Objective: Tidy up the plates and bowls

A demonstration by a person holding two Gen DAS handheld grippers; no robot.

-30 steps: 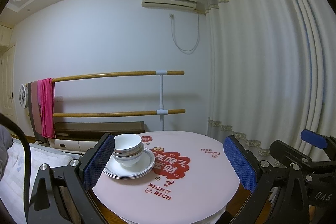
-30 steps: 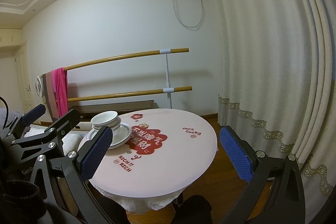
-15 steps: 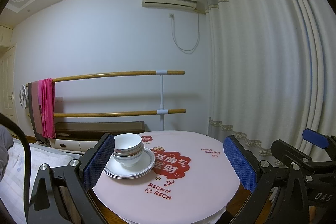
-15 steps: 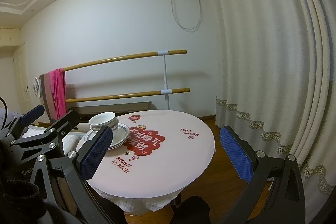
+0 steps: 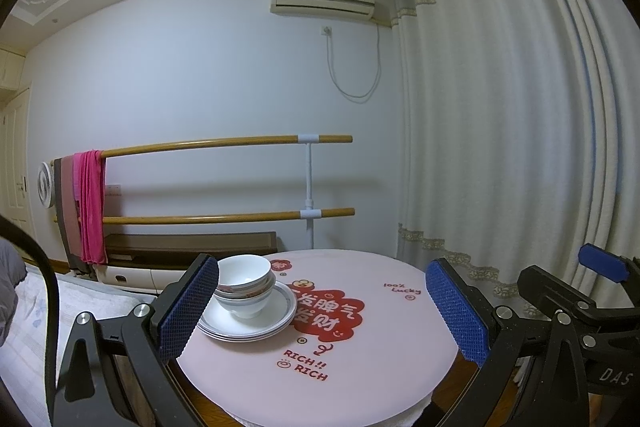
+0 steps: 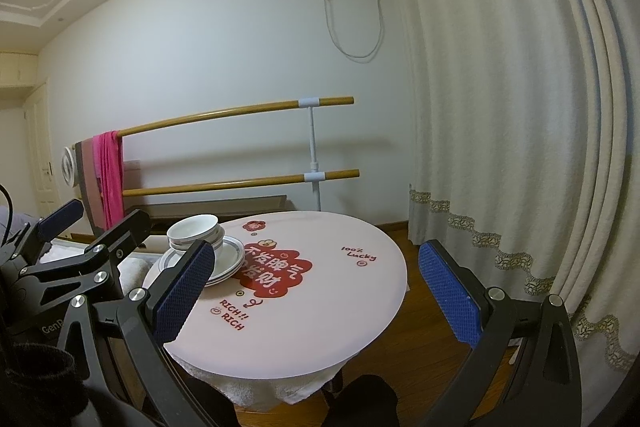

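Left wrist view: a round pink table (image 5: 360,359) with a red printed picture stands before a white wall, cream curtains (image 5: 500,131) and two wooden rails (image 5: 224,143). On its left part, white bowls (image 5: 244,283) sit nested upright, mouths up, on stacked white plates with grey rims (image 5: 256,323) lying flat. The left gripper (image 5: 320,311) has its jaws wide apart, holding nothing.

Right wrist view: the same table (image 6: 320,327), bowls (image 6: 194,231) and plates (image 6: 228,263) appear at left. The right gripper (image 6: 316,291) also has jaws spread, empty, near the table edge.
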